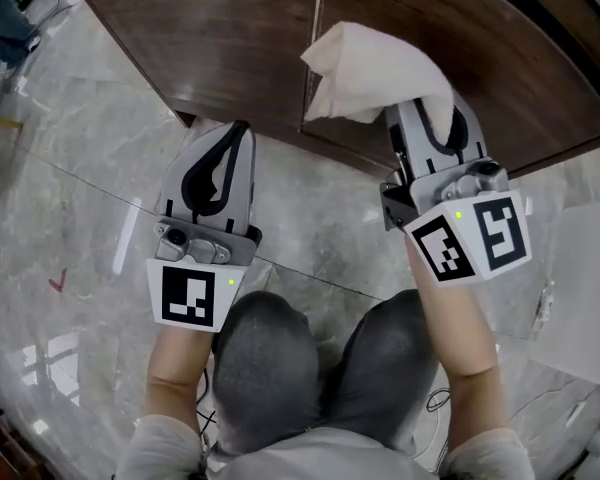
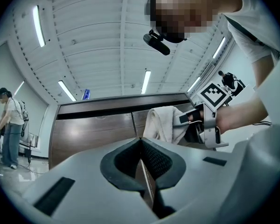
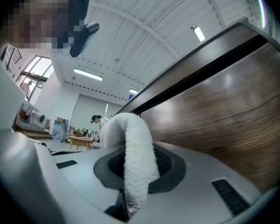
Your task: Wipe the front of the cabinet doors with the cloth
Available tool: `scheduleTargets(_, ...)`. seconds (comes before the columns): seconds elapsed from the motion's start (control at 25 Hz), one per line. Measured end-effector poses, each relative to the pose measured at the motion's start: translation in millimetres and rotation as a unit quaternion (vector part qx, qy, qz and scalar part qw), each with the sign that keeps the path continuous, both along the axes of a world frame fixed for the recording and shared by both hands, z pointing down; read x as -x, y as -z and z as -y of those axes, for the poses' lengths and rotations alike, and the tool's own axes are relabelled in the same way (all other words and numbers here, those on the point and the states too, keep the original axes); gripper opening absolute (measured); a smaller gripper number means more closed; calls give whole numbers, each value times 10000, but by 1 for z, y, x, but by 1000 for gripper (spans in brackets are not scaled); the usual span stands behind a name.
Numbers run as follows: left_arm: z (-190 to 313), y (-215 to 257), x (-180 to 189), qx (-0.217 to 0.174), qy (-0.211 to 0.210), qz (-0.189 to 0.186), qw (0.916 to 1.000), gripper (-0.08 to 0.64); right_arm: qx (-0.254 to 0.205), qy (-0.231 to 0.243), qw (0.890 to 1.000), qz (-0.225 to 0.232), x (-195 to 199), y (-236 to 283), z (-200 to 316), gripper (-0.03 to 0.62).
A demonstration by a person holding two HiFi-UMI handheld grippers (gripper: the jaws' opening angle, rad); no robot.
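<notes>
Dark cabinet doors [image 1: 230,38] are faced; a white cloth [image 1: 370,73] is clamped in the right gripper [image 1: 432,118], the left gripper [image 1: 238,138] being closed, empty.

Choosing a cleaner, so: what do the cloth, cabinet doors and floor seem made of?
Cloth: white terry or microfibre, judging by its fluffy pile and limp folds.
Cabinet doors: dark wood or wood-look veneer, satin-smooth; grain streaks show, solid wood uncertain.
Floor: polished grey marble or marble-look tile; veining and glossy reflections.
</notes>
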State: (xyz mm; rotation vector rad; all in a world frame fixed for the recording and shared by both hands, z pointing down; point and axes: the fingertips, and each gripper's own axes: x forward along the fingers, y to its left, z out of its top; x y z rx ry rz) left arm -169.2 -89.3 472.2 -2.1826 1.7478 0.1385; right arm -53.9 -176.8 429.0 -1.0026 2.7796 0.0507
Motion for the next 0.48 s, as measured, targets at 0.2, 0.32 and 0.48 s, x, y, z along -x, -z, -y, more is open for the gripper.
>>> scheduleTargets(0.2, 0, 3, 9, -56, 63, -28, 10000, 9, 128, -14, 9998, -174, 28, -19, 18, 69)
scheduleTargets(0.32, 1, 1, 9, -64, 68, -47, 9999, 9, 264, -64, 9991, -322, 36, -37, 28, 69)
scheduleTargets(0.48, 2, -4, 9, -42, 51, -87, 9999, 9, 318, -141, 9984, -452, 40, -46, 36, 69)
